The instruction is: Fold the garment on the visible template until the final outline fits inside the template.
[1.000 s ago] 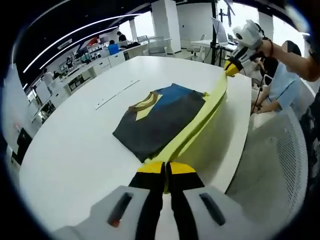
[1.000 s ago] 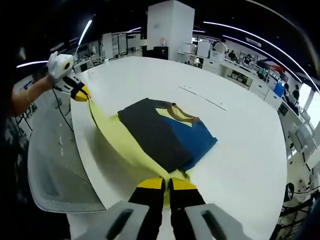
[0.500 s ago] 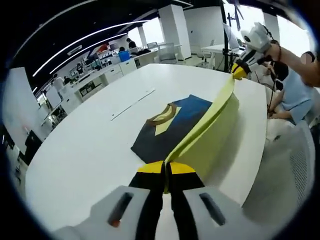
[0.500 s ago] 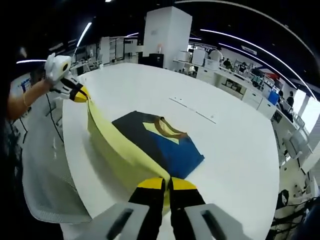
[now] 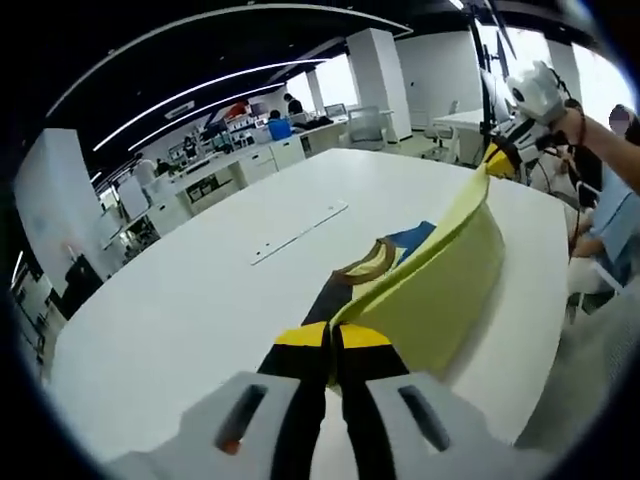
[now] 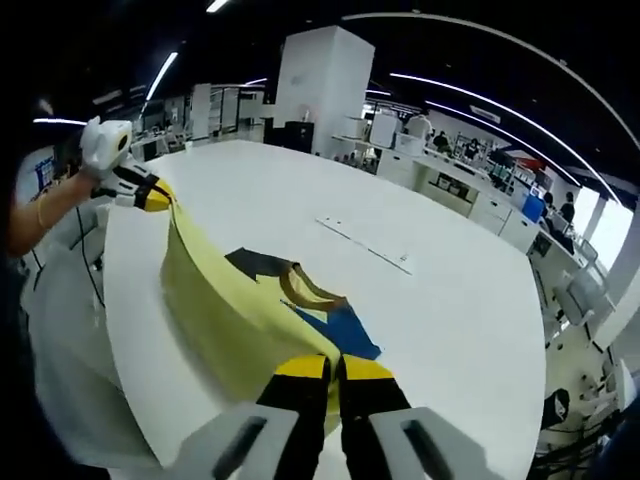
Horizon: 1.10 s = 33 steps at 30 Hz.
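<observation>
The left gripper (image 5: 331, 345) and right gripper (image 6: 333, 375) each have jaws clamped on the garment's (image 5: 440, 290) yellow edge; it stretches taut between them, raised above the desk (image 5: 200, 300); its dark body lies ahead of both

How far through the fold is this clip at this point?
Mid-fold. Both grippers are shut on the garment's yellow edge: the left gripper at one corner, the right gripper at the other, lifting the yellow panel off the white table. The dark and blue part with the collar lies flat. Left: lay the panel over and check the outline; no template is discernible.
</observation>
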Each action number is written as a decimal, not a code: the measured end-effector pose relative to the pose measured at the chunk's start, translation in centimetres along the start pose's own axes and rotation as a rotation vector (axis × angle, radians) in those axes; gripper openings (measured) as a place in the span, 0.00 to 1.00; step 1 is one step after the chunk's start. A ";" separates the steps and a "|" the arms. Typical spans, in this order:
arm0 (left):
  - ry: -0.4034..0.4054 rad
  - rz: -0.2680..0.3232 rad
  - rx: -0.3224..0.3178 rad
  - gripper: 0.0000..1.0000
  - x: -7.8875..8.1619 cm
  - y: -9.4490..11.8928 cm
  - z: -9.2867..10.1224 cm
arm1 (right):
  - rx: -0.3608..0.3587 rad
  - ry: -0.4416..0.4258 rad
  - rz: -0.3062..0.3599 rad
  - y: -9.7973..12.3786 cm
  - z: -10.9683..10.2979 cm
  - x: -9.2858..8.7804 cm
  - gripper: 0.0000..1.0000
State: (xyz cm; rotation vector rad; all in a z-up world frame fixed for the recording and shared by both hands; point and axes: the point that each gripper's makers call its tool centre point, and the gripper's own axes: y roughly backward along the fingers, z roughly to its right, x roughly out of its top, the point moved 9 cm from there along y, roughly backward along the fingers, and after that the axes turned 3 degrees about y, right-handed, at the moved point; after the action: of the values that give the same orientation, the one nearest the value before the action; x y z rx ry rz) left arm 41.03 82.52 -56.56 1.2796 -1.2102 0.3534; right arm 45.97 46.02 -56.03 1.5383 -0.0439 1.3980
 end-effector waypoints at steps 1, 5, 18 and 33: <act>0.004 0.008 0.009 0.00 0.2 -0.3 -0.2 | -0.003 -0.001 0.002 -0.1 0.1 0.1 0.00; 0.022 0.029 0.025 0.00 0.8 -1.1 -0.9 | -0.030 -0.017 0.011 -0.6 0.7 0.5 0.00; 0.060 0.024 0.072 0.00 1.0 -5.2 -2.5 | -0.081 -0.100 0.033 -3.8 2.6 1.1 0.00; 0.107 -0.065 0.103 0.00 -1.7 -11.0 -3.1 | -0.065 -0.170 -0.058 -9.5 4.3 -1.1 0.00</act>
State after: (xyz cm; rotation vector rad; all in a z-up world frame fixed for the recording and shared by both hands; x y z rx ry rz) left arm 50.40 82.22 -63.23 1.3677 -1.0695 0.4358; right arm 54.49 47.14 -62.05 1.5887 -0.1466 1.2069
